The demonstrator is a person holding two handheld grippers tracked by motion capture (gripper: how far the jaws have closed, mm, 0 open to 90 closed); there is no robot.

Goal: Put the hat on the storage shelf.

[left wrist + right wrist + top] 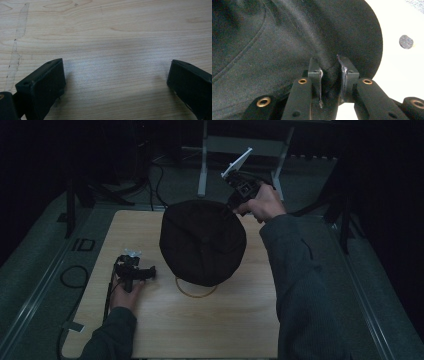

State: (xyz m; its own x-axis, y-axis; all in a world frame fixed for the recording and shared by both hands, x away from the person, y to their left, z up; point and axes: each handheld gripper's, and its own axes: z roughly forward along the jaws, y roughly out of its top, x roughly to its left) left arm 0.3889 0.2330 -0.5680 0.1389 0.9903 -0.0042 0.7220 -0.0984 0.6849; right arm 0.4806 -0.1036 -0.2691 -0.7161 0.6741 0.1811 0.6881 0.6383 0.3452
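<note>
A dark cloth hat (202, 242) lies crown up in the middle of the wooden table (225, 320). My right gripper (232, 205) reaches its far right edge from behind. In the right gripper view the hat (287, 37) has a fold of its brim pinched between the jaws of the right gripper (329, 67). A thin tan ring (195, 293) peeks out from under the hat's near edge. My left gripper (149, 271) rests on the table left of the hat, pointing right. Its jaws stand wide open over the bare table (112, 30), and the left gripper (116, 75) holds nothing.
A white metal stand (202, 170) rises behind the table's far edge. A dark cable (75, 275) loops on the floor at the left, near black tripod legs (70, 205). A round grey spot (406, 41) marks the table beyond the brim.
</note>
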